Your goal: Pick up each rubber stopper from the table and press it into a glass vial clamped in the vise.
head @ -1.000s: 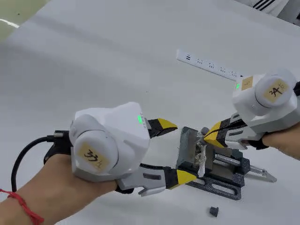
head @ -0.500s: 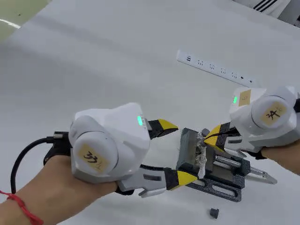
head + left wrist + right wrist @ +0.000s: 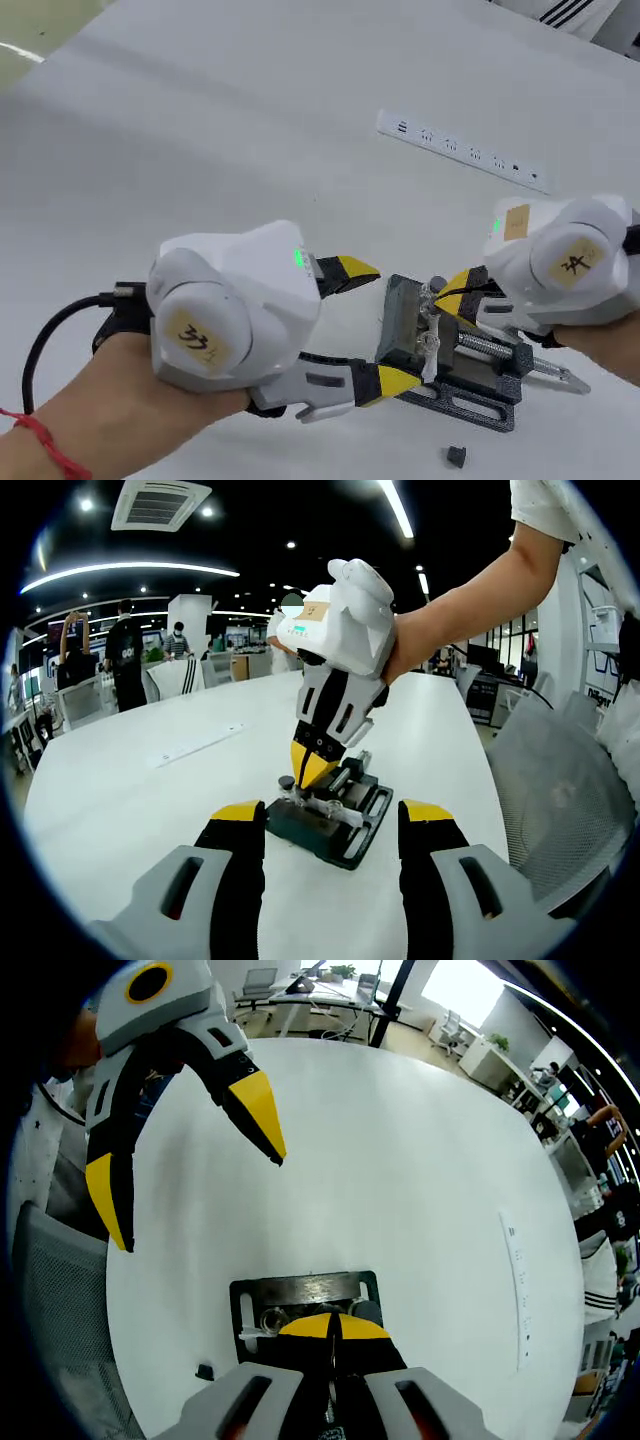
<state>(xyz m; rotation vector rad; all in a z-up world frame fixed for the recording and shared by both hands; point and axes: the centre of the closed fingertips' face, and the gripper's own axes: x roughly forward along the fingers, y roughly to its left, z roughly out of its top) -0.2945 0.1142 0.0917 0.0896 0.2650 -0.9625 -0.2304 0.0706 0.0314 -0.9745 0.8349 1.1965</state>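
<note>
A dark vise holds clear glass vials between its blocks. My right gripper is shut, its yellow tips pressed together right above the vials. A dark stopper sits on a vial just beside those tips. My left gripper hovers open at the vise's left end, holding nothing. A loose dark stopper lies on the white table near the front edge.
A white power strip lies on the table beyond the vise. The vise's screw handle sticks out to the right. A black cable trails from my left gripper. Office chairs and people stand in the background.
My right gripper has come down closer onto the vise and vials, still shut. My left gripper has stayed where it was, open.
</note>
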